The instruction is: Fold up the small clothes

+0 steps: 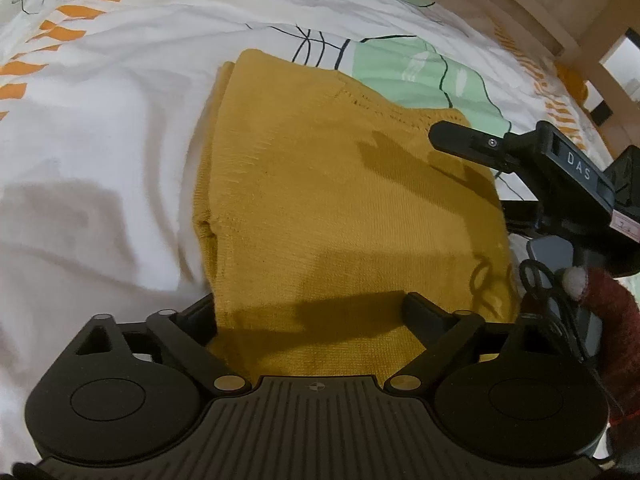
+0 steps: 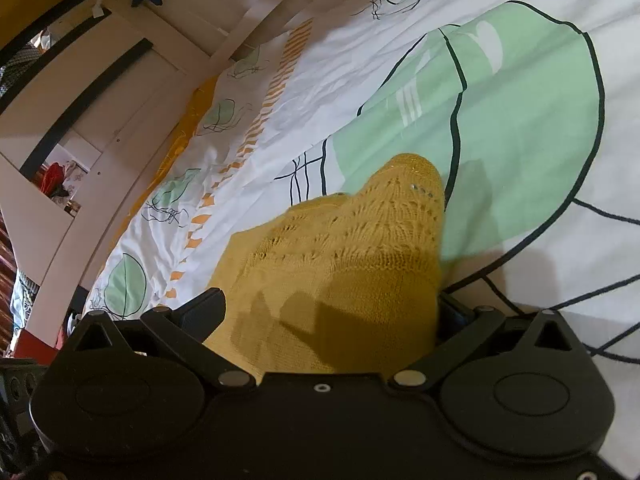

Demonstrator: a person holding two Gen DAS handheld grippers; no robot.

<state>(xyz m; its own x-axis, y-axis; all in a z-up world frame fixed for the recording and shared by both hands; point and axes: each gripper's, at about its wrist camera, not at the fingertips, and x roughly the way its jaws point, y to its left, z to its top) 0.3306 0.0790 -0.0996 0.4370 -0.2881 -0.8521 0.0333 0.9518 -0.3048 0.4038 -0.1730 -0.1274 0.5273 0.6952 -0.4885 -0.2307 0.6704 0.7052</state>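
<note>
Both grippers — left gripper (image 1: pixel 310 312) and right gripper (image 2: pixel 332 312) — stood wide over a folded mustard knit (image 1: pixel 344 200). Folding seemed nearly done; pressing flat likely came next.

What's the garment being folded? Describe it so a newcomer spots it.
On the bed, over the white sheet printed with green and orange shapes, lies a mustard knit. It sits between both grippers, the only solid-yellow item there, with an openwork lace edge.

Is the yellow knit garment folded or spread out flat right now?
Folded: the yellow knit garment shows stacked layers along its left edge on the bedsheet.
</note>
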